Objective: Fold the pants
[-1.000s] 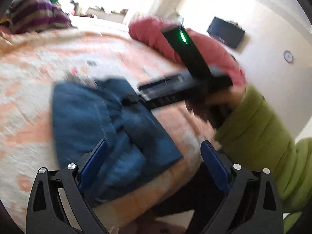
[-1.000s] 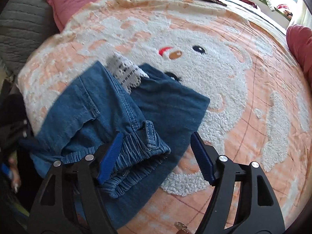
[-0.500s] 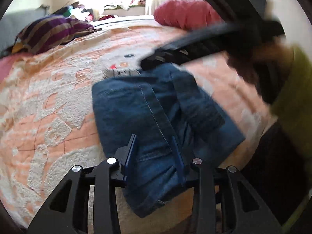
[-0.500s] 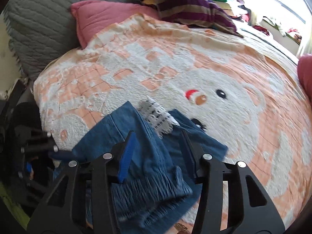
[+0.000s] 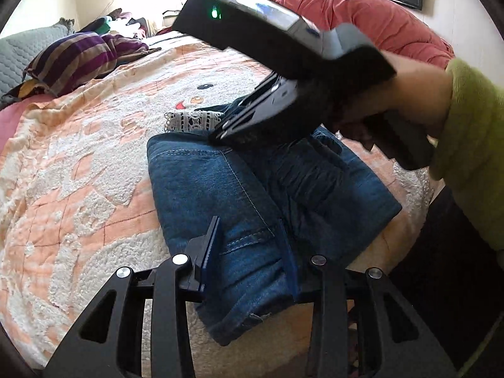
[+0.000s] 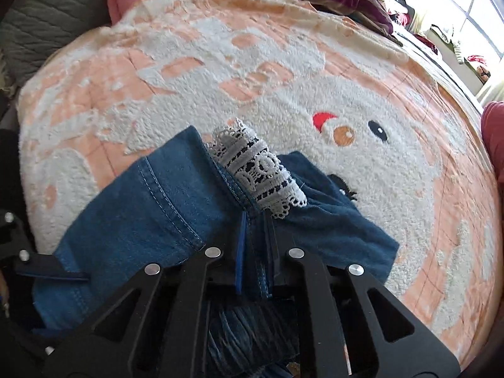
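folded denim pants [image 5: 239, 189] lying near the front edge of the bed, on the peach-and-white bear blanket [image 5: 78, 163], lace trim [image 6: 261, 170] poking out at the far fold. left gripper [image 5: 249, 252] clamped on the near hem end of the bundle, a thick wad of denim pinched between the blue pads. right gripper [image 6: 255, 252] just drawn shut on a seam ridge beside the lace, fingers nearly together with only a thin pleat of cloth between them — seen from the left wrist view as the black tool held in the hand [image 5: 409, 100] with the green sleeve [image 5: 472, 145].

likely in hand: gripping both ends of the half-folded bundle to lift or turn it for the next fold.

to do it well:
- check the right pinch for depth; only the top layer looks caught, so the under layers may well sag and spill the fold when raised.
- keep both ends level and move together — unequal pull would probably skew the stack or drag the lace out further.
- lift just clear of the fleecy blanket, since the pile may cling to denim.
- lay down away from the bed edge, where the near hem already hangs close to the drop.
- let go only once the layers lie flat.
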### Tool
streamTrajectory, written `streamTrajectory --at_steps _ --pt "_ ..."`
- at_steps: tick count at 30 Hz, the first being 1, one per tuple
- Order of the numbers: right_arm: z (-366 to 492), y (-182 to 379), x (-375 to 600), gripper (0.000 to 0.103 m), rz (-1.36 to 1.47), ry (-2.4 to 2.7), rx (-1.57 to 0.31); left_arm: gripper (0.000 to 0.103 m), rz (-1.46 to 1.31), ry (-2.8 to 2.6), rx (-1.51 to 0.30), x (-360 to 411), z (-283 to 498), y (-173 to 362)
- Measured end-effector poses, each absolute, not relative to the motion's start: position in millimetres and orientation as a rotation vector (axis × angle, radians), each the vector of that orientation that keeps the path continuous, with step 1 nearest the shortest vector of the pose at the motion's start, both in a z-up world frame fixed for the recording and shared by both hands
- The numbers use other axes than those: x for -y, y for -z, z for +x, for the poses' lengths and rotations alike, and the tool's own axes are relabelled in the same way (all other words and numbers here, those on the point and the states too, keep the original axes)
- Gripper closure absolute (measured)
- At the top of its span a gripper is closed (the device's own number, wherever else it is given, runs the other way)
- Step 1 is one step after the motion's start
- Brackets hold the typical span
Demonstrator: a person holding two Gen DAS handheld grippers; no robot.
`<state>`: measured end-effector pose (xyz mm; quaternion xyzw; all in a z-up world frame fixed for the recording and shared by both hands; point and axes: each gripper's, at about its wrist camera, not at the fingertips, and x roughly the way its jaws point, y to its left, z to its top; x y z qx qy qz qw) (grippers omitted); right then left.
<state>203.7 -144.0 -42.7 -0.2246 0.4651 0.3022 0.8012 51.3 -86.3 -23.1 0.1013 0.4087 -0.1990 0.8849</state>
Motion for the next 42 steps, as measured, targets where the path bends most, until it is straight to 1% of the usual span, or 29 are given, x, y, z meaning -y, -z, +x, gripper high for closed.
streamTrajectory --at_steps 5,10,11,13,15,19,20,23,24,26,27,28,32,35,39,40,41,42 --pt "208 39 154 0.096 -0.4 -0.649 -0.995 0.069 0.187 0.423 -0.857 84 52 24" --pt "207 23 166 0.088 -0.294 -0.67 -0.965 0.068 0.173 0.427 -0.861 83 53 23" --pt "207 20 167 0.086 -0.283 -0.672 -0.956 0.068 0.172 0.427 -0.861 82 55 23" --pt "203 10 172 0.073 -0.258 -0.675 -0.927 0.068 0.174 0.427 -0.861 82 56 23" --pt "201 3 175 0.07 -0.239 -0.682 -0.903 0.068 0.173 0.427 -0.861 82 55 23" --pt "198 -11 185 0.058 -0.203 -0.678 -0.867 0.067 0.178 0.427 -0.856 83 55 22" --pt "199 -13 187 0.057 -0.198 -0.675 -0.86 0.067 0.18 0.427 -0.855 84 53 21" --pt "198 -21 199 0.05 -0.169 -0.661 -0.84 0.065 0.166 0.447 -0.856 81 53 17" --pt "199 -23 204 0.049 -0.154 -0.656 -0.836 0.061 0.146 0.464 -0.853 79 52 13" --pt "198 -30 216 0.048 -0.122 -0.643 -0.82 0.05 0.121 0.475 -0.825 73 50 4" --pt "197 -32 222 0.047 -0.106 -0.639 -0.815 0.036 0.119 0.466 -0.799 70 49 -1" --pt "197 -35 228 0.047 -0.094 -0.635 -0.811 0.033 0.124 0.452 -0.775 67 48 -6" --pt "188 -43 245 0.045 -0.049 -0.622 -0.783 0.032 0.099 0.421 -0.737 54 53 -15" --pt "175 -51 254 0.041 -0.022 -0.625 -0.749 0.025 0.056 0.397 -0.75 44 60 -14" --pt "153 -61 265 0.036 0.002 -0.627 -0.697 0.024 0.016 0.371 -0.756 34 65 -14" --pt "146 -62 269 0.033 0.017 -0.624 -0.685 0.022 0.014 0.359 -0.755 33 66 -15" --pt "142 -63 271 0.031 0.027 -0.62 -0.68 0.018 0.015 0.351 -0.754 31 66 -16" --pt "139 -63 273 0.028 0.034 -0.614 -0.676 0.009 0.019 0.342 -0.747 30 65 -18"
